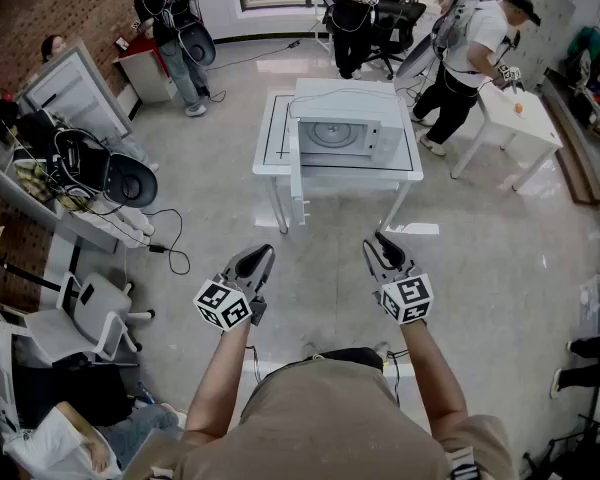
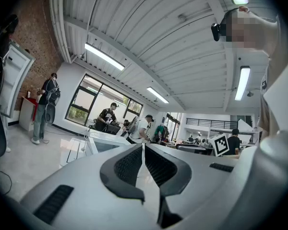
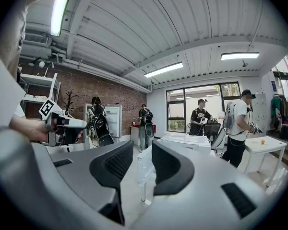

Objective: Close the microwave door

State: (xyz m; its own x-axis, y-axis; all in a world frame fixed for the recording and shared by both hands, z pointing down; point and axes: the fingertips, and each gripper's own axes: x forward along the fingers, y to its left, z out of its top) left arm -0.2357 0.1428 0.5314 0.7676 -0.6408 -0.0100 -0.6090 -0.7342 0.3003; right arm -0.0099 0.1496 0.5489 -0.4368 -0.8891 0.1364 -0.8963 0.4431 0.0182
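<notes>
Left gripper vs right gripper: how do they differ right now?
Left gripper has its jaws together; right gripper has its jaws apart. In the head view the left gripper angles up and rightward in the picture, the right gripper up and leftward. Both are empty and well short of the microwave.

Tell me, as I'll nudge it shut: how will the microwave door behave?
The door looks a rigid panel, so likely swings on its hinge without flexing. The boxy microwave sits flat on the table, probably staying put.
</notes>
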